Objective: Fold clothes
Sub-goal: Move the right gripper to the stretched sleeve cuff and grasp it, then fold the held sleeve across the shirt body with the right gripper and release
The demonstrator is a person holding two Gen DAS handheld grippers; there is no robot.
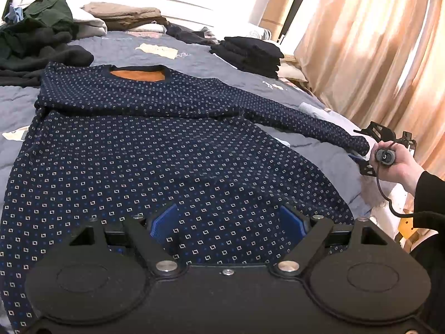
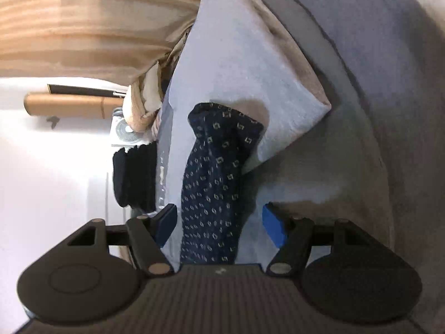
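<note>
The left gripper (image 1: 230, 222) hovered with jaws spread over the navy square-dotted knit sweater (image 1: 155, 150) lying flat on the grey quilted bed (image 1: 178, 53), neckline pointing away. The right gripper (image 2: 219, 231) (jaws apart) straddled the outstretched sleeve cuff (image 2: 222, 144), seemingly unpinched; closing short could drop it.

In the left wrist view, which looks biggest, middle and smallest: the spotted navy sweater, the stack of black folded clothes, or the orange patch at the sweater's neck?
Largest to smallest:
1. spotted navy sweater, though it lies nearest the camera
2. stack of black folded clothes
3. orange patch
</note>
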